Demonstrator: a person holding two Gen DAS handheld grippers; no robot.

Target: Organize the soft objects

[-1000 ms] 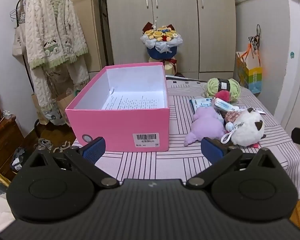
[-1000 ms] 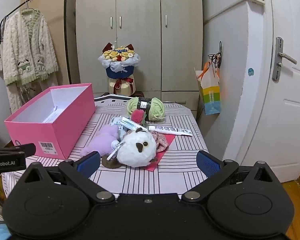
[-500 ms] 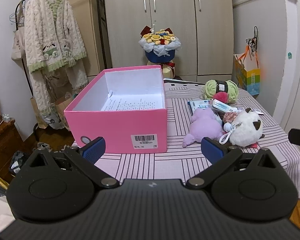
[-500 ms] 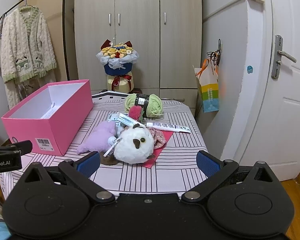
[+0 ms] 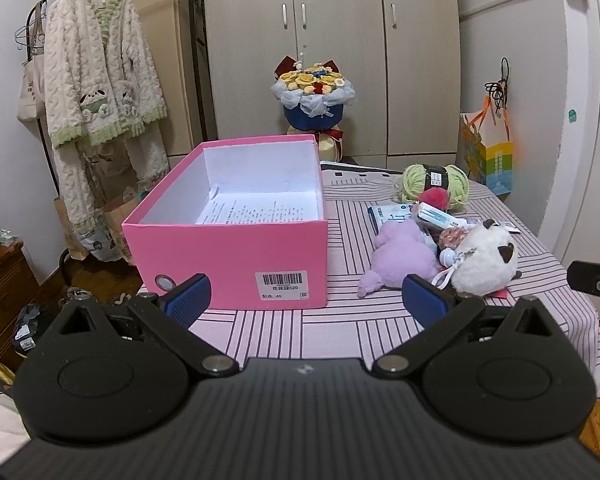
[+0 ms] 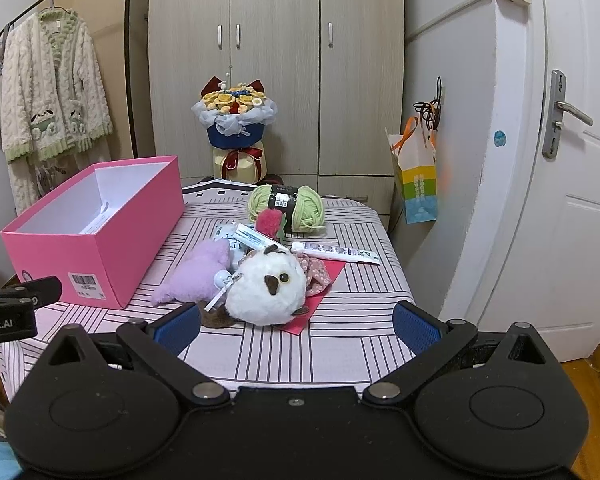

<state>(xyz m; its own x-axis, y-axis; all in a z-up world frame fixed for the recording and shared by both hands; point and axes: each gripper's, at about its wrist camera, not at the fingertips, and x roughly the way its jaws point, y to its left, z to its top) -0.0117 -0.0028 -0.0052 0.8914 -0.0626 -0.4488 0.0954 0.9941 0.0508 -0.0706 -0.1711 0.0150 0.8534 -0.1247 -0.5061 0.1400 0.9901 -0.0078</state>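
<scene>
An open pink box (image 5: 228, 252) (image 6: 96, 248) with a printed sheet inside stands on the left of the striped table (image 5: 332, 332) (image 6: 364, 344). To its right lie a lilac plush (image 5: 400, 256) (image 6: 196, 272), a white owl plush (image 5: 484, 260) (image 6: 266, 288), a green yarn skein (image 5: 436, 182) (image 6: 286, 208) and a pink pompom (image 6: 270, 222). My left gripper (image 5: 306, 300) hovers open at the table's near edge, in front of the box. My right gripper (image 6: 296, 326) is open too, just short of the owl plush.
Tubes and packets (image 6: 336, 252) and a red card (image 6: 324, 300) lie among the plush toys. A bouquet (image 6: 234, 120) stands behind the table before wardrobe doors. A knitted cardigan (image 5: 100, 92) hangs at left. A paper bag (image 6: 416, 176) hangs by the door at right.
Both grippers have drawn back and risen slightly, so the table and box sit a little lower and farther in view. Nothing on the table has moved.
</scene>
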